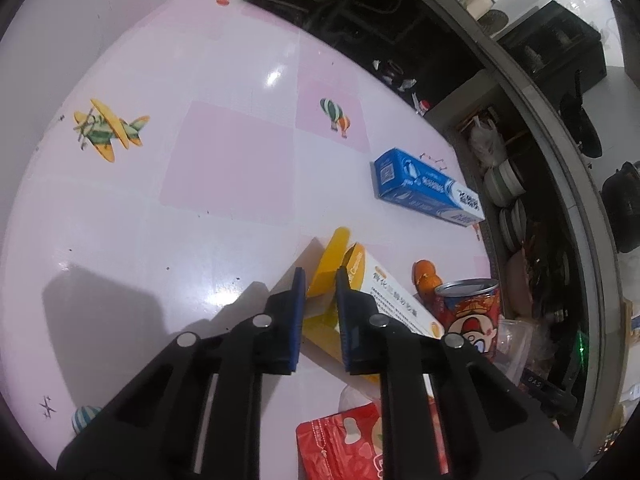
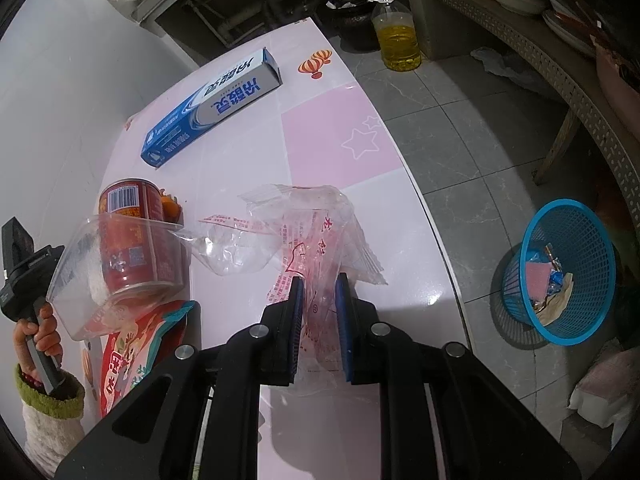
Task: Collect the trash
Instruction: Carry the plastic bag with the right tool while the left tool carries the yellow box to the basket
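Observation:
On the pink table (image 1: 180,220), my left gripper (image 1: 320,276) is shut on the open yellow end of a yellow-and-white carton (image 1: 396,300); the flap sits between the blue pads. In the right wrist view my right gripper (image 2: 320,284) is shut on a crumpled clear plastic bag (image 2: 312,232) with red print, near the table's right edge. A blue toothpaste box (image 1: 424,188) (image 2: 212,104) lies farther back. A red can (image 1: 472,312) (image 2: 136,232) stands beside orange peel (image 1: 426,276).
A blue mesh basket (image 2: 560,272) holding scraps sits on the tiled floor to the right of the table. A clear plastic cup (image 2: 80,272) and a red packet (image 2: 132,348) (image 1: 340,444) lie near the can. An oil bottle (image 2: 398,36) stands on the floor. A hand (image 2: 40,332) grips the left tool.

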### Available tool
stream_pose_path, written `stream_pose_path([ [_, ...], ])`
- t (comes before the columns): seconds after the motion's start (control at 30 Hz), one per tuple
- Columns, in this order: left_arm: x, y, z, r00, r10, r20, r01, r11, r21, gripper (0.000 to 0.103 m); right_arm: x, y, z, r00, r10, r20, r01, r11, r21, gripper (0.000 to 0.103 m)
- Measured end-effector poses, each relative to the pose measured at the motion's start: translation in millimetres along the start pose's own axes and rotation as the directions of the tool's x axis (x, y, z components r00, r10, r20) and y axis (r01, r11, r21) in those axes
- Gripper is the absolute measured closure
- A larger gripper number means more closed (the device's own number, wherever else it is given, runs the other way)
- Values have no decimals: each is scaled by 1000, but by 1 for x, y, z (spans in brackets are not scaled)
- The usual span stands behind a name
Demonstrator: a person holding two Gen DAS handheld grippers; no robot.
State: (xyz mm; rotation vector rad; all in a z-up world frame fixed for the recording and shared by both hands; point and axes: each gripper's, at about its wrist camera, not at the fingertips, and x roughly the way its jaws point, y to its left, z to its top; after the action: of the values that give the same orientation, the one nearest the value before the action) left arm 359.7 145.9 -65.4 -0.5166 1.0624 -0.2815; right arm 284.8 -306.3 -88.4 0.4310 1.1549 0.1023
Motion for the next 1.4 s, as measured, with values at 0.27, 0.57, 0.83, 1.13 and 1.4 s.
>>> stream_pose_path([
  [0.27,-35,-9,1,996,-5,88,3,1000,28,94,0,-1,0,1000,-5,3,5,1000,-2,86],
  [0.57,-82,-28,1,980,-44,196,32,997,65,94,-2,-2,-2,1000,1,9,-1,1000,8,87],
  [0.83,-131,-59,0,947,-78,311,36,990,139,94,-13,-1,-3,999,8,36,-8,1000,14,88],
  [1.13,-172,-102,-7,906,-127,404,33,972,232,94,-35,-4,-3,996,25,85,-28,999,29,88],
  [1.4,-194,-150,-12,888,-195,415,60,947,316,94,-55,-17,-7,991,33,130,-41,997,61,88],
])
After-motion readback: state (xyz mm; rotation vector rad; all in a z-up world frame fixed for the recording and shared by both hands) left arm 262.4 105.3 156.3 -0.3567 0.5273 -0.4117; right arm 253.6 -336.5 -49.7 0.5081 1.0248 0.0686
